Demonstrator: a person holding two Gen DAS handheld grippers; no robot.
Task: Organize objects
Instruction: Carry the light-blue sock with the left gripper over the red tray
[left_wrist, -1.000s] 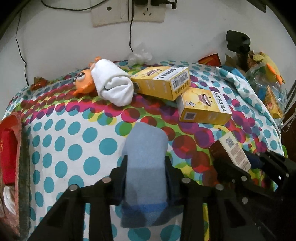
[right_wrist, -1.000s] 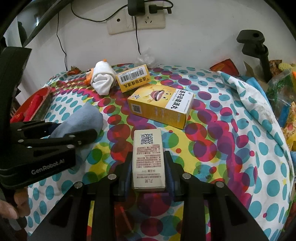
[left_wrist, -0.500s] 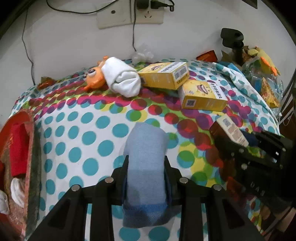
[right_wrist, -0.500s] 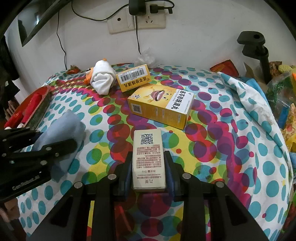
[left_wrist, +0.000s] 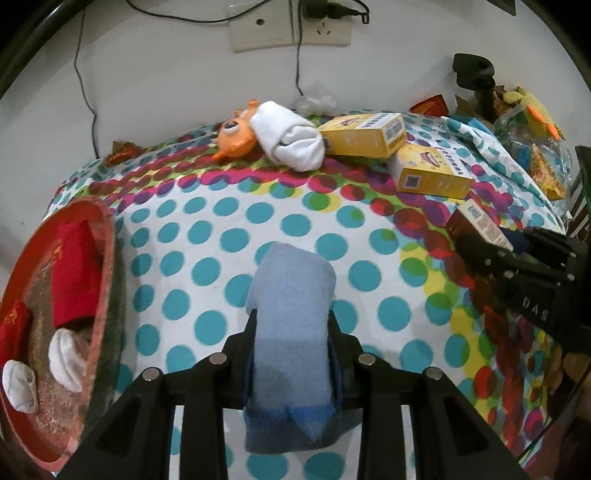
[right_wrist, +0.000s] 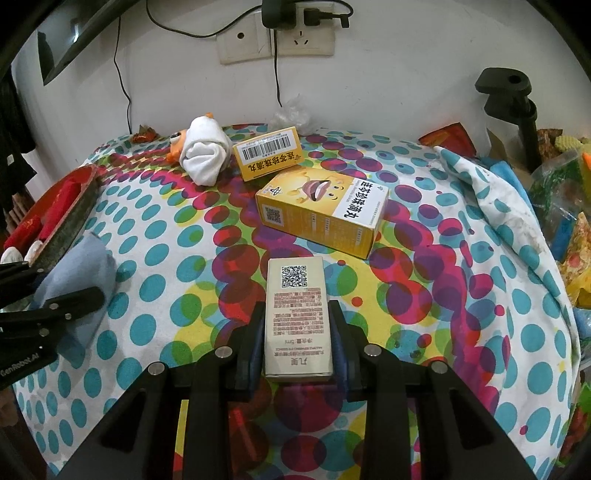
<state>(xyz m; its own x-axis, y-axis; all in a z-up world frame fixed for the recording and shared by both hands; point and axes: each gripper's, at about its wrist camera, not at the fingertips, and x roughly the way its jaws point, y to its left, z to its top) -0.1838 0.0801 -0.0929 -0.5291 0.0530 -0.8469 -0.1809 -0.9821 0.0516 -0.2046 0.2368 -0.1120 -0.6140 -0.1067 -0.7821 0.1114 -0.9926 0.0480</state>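
Note:
My left gripper (left_wrist: 291, 321) is shut on a rolled light-blue sock (left_wrist: 291, 295), held over the polka-dot cloth, to the right of a red tray (left_wrist: 105, 258). The sock also shows at the left of the right wrist view (right_wrist: 79, 266). My right gripper (right_wrist: 297, 314) is shut on a small beige box with a QR code (right_wrist: 297, 314), held above the cloth in front of two yellow boxes (right_wrist: 321, 210) (right_wrist: 269, 153). The beige box also shows in the left wrist view (left_wrist: 480, 227). A white rolled sock (left_wrist: 291, 142) and an orange toy (left_wrist: 234, 136) lie at the back.
The red tray holds red pouches (left_wrist: 74, 273) and white socks (left_wrist: 66, 360). The wall with sockets and cables (right_wrist: 275, 37) is behind. A black clamp stand (right_wrist: 513, 107) and bags of clutter (right_wrist: 565, 206) stand at the right edge.
My left gripper has moved left with the blue sock, toward the red tray, which now fills more of its view. My right gripper and its box have barely moved.

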